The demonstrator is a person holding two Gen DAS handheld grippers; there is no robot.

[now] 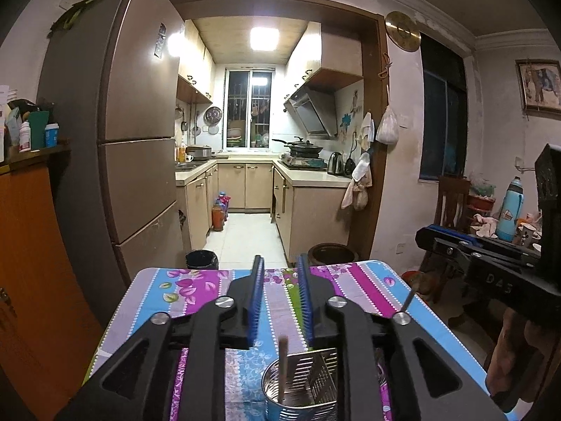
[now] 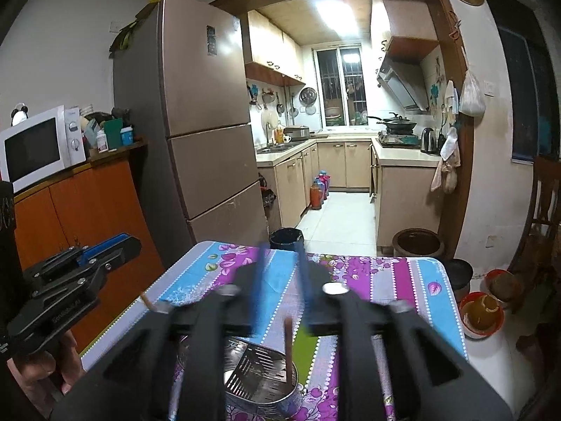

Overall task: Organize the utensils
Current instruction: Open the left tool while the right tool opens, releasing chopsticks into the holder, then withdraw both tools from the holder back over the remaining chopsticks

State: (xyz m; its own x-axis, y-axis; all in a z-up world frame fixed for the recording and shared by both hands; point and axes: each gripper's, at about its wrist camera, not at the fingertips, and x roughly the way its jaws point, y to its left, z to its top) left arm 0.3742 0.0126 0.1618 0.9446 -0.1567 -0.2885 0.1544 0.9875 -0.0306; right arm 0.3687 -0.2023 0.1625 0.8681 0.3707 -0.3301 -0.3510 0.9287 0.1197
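Steel utensil holder (image 1: 301, 382) sits at six o'clock on the counter (image 1: 196, 287), one chopstick (image 1: 282, 368) inside. Left gripper (image 1: 280, 273) and right gripper (image 2: 280, 263) gape, empty; lower gently toward loose utensils.

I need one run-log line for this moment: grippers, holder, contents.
left gripper: open, empty | right gripper: open, empty | round perforated metal utensil holder: on striped floral tablecloth | contents: one brown wooden chopstick, upright

Left gripper (image 1: 281, 273): pointing forward and slightly downward, blue-padded jaws standing apart, gripping nothing. Right gripper (image 2: 282, 259): pointing likewise, jaws standing apart, blurred, gripping nothing. A hand (image 2: 38, 368) is holding the left gripper's body from below.
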